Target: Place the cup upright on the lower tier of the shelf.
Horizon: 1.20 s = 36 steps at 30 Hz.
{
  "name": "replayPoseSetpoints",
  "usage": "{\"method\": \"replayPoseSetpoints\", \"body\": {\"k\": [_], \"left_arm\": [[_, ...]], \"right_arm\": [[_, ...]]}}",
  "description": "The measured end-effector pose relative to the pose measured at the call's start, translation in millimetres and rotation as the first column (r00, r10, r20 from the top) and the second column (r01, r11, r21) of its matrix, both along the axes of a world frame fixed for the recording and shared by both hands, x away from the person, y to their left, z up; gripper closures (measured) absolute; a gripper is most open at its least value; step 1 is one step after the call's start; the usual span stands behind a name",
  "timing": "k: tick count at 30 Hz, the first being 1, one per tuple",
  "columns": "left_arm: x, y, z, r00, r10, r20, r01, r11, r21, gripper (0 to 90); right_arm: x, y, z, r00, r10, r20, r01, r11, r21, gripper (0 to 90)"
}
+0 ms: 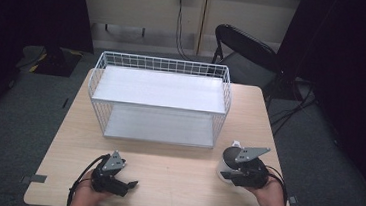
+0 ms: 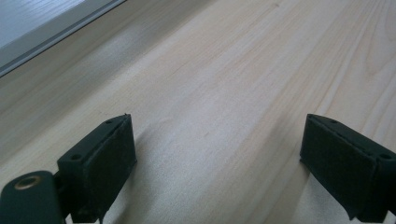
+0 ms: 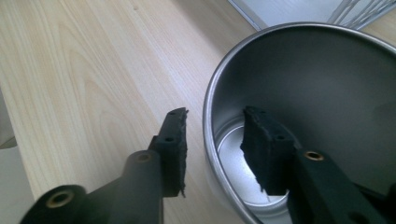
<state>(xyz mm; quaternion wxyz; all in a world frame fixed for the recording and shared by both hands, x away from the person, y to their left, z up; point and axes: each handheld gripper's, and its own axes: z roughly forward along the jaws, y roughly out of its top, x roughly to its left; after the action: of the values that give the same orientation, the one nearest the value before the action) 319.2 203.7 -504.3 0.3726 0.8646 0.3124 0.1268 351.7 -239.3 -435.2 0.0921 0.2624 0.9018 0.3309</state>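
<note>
Right now right gripper [image 3: 212, 135] is straddling the cup [image 3: 299, 84] wall, one jaw inside, one outside, pads sitting apart from the rim, not clamped. Left gripper [image 2: 217, 154] is resting wide open, bare table [image 2: 233, 70] between its jaws.

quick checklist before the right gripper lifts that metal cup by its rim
1. Fingers straddle the rim: ok. In the right gripper view one finger is outside the metal cup, the other inside.
2. Fingers pressing the wall: not ok, gaps show on both sides.
3. Cup upright on the table: ok.
4. Cup empty: ok, bare bottom visible.
5. Left gripper out of the way: ok, open over bare wood.
6. Wire shelf rack clear of the lift path: cannot tell, it stands close behind.
</note>
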Motion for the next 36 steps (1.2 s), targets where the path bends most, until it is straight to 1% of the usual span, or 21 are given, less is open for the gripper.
{"method": "replayPoseSetpoints", "body": {"k": [2,3,4,5,6,7,8,11,15,18,20,24,26,32,34,35,36], "left_arm": [[0.0,0.0,0.0,1.0,0.001,0.0,-0.001,1.0,-0.001,9.8],[0.0,0.0,0.0,1.0,0.001,0.0,-0.001,1.0,-0.001,9.7],[0.0,0.0,0.0,1.0,0.0,0.0,0.0,1.0,0.0,9.7],[0.0,-0.1,0.0,1.0,0.001,0.0,-0.001,1.0,-0.001,9.8],[0.0,-0.1,-0.1,1.0,0.001,0.0,-0.001,1.0,-0.002,9.8],[0.0,-0.1,-0.1,1.0,0.001,0.0,-0.001,1.0,-0.002,9.7],[0.0,-0.1,-0.1,1.0,0.001,0.0,-0.001,1.0,-0.002,9.7],[0.0,0.0,0.0,1.0,0.001,0.0,-0.001,1.0,-0.001,9.8],[0.0,-0.1,0.0,1.0,0.001,0.0,-0.001,1.0,-0.002,9.7],[0.0,-0.1,0.0,1.0,0.001,0.0,-0.001,1.0,-0.002,9.7],[0.0,-0.1,0.0,1.0,0.001,0.0,-0.001,1.0,-0.002,9.8],[0.0,-0.1,-0.1,1.0,0.001,-0.001,-0.001,1.0,-0.002,9.7],[0.2,0.0,0.0,1.0,-0.001,0.0,0.001,1.0,0.0,9.7],[0.2,0.0,0.0,1.0,-0.001,0.0,0.001,1.0,0.0,9.7],[0.1,-0.1,-0.1,1.0,0.0,0.0,0.0,1.0,-0.002,9.7],[0.1,-0.1,-0.1,1.0,0.0,0.0,0.0,1.0,-0.002,9.7],[0.2,0.0,0.0,1.0,-0.001,0.0,0.001,1.0,0.0,9.7]], "right_arm": [[0.3,1.1,0.1,1.0,0.007,-0.001,-0.007,1.0,-0.013,67.1],[0.3,1.1,0.1,1.0,0.007,-0.001,-0.007,1.0,-0.013,67.1],[0.1,1.5,0.3,1.0,0.006,0.001,-0.006,1.0,-0.016,69.2],[0.3,1.7,0.4,1.0,0.006,0.005,-0.006,1.0,-0.023,72.0],[0.3,1.7,0.7,0.9999,0.012,0.01,-0.011,1.0,-0.025,77.5],[0.3,1.7,0.7,0.9999,0.012,0.01,-0.011,1.0,-0.025,77.5],[-1.0,2.1,0.7,0.9995,0.017,0.026,-0.016,0.999,-0.036,78.6],[-1.2,2.4,0.8,0.9996,0.012,0.024,-0.011,0.999,-0.037,78.8],[-2.7,2.2,1.1,0.9992,0.022,0.032,-0.02,0.999,-0.043,79.7],[-5.4,1.9,2.4,0.9985,0.04,0.038,-0.038,0.998,-0.058,81.3],[-6.1,1.4,3.0,0.9986,0.037,0.038,-0.035,0.998,-0.057,81.8],[-9.1,1.4,4.6,0.9976,0.04,0.057,-0.037,0.998,-0.045,83.5],[-10.7,3.3,9.3,0.9964,0.041,0.074,-0.038,0.999,-0.03,83.6],[-10.1,7.2,14.7,0.9956,0.047,0.082,-0.045,0.999,-0.022,83.6],[-10.0,10.0,16.4,0.9952,0.045,0.087,-0.045,0.999,-0.007,83.6],[-10.0,10.0,16.4,0.9952,0.045,0.087,-0.045,0.999,-0.007,83.6],[-9.9,12.2,17.2,0.9951,0.044,0.088,-0.045,0.999,0.006,83.6]]}}
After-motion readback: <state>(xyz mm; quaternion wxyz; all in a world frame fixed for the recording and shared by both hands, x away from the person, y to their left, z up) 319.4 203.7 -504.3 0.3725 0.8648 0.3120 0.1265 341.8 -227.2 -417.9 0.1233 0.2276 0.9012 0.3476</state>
